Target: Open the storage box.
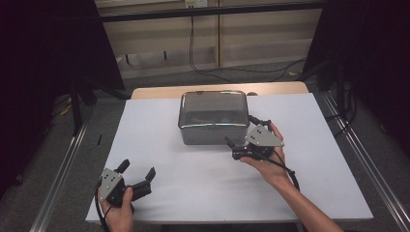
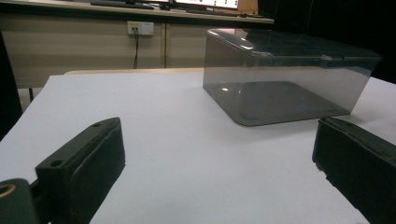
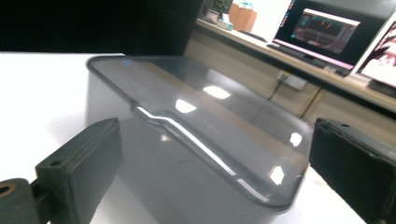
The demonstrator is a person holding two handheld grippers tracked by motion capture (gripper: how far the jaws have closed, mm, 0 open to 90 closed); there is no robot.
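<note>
Nearest the high camera, at the bottom left, the person's left hand (image 1: 118,205) holds the left gripper (image 1: 139,174) low over the white table (image 1: 193,193), close to the near edge. Its jaws are spread wide w/ nothing between them (the left gripper view has bare white surface from one black jaw to the other), and they point fwd and a bit right, toward the box.

Smoky, see-through grey box (image 1: 213,117) sits at the centre-back of the table, lid closed, upright, rounded corners. It stands well apart from the left gripper; in the left gripper view the box (image 2: 285,81) is farther off, up and to the right.

Right gripper (image 1: 233,147) is held in the right hand (image 1: 270,166) just beside the box's near right corner, jaws aimed left along the front wall. Jaws parted wide here too, gripping nothing; in the right gripper view the box (image 3: 187,135) looms between and beyond them, its lid edge catching light reflections. Whether a jaw tip actually touches the wall, can't tell.

Beyond the table: a monitor (image 3: 322,32) on a desk and a wall socket (image 2: 140,28).
</note>
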